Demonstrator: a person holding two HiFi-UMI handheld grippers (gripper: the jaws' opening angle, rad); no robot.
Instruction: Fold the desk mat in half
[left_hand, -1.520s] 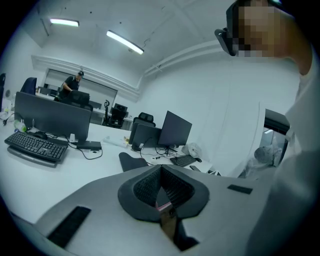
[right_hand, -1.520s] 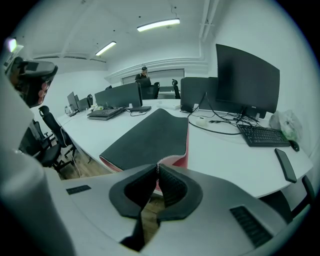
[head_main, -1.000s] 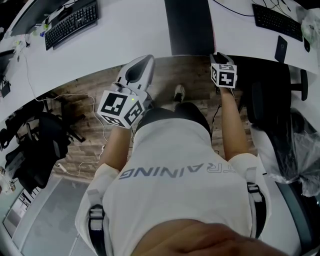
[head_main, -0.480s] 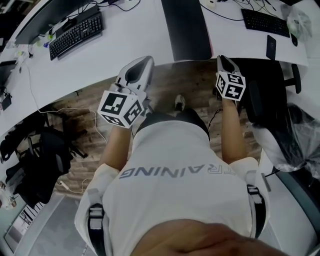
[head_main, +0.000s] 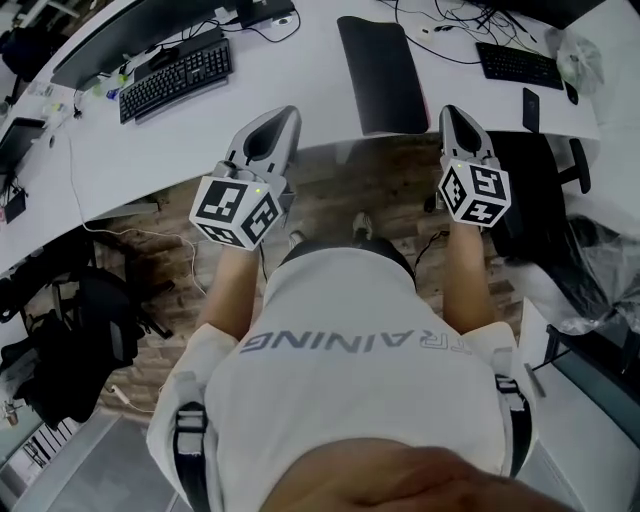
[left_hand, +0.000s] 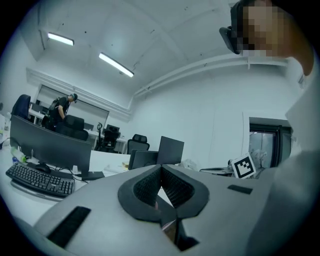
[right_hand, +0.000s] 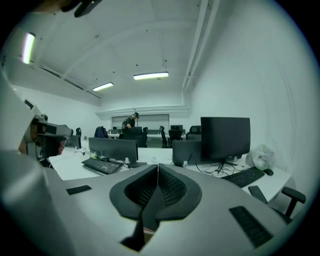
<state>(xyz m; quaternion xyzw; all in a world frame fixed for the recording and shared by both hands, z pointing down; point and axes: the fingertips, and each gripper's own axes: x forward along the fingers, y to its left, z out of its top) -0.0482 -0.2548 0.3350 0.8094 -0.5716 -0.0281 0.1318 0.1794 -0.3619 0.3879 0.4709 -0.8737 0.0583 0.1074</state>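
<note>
The dark desk mat (head_main: 380, 75) lies flat on the white desk (head_main: 300, 70), one short edge near the desk's front edge and its length running away from the person. Neither tool touches it. The left gripper (head_main: 288, 114) hangs over the desk's front edge, well to the left of the mat. Its jaws are pressed together at the tips with nothing clamped between them, which suits a tool being carried rather than used. The right gripper (head_main: 451, 113) hovers just right of the mat's near corner. Its jaws have just been closing and now meet, also on nothing. Both point almost level across the desk, so this is likely a pause off the work. From the head view I cannot tell whether the mat is one layer or already doubled, since no fold line or stacked edge stands out. Neither gripper view shows the mat, only monitors, a black keyboard (head_main: 175, 78) and distant chairs. The person's torso hides the floor below, and a mosaic patch covers part of the left gripper view.
</note>
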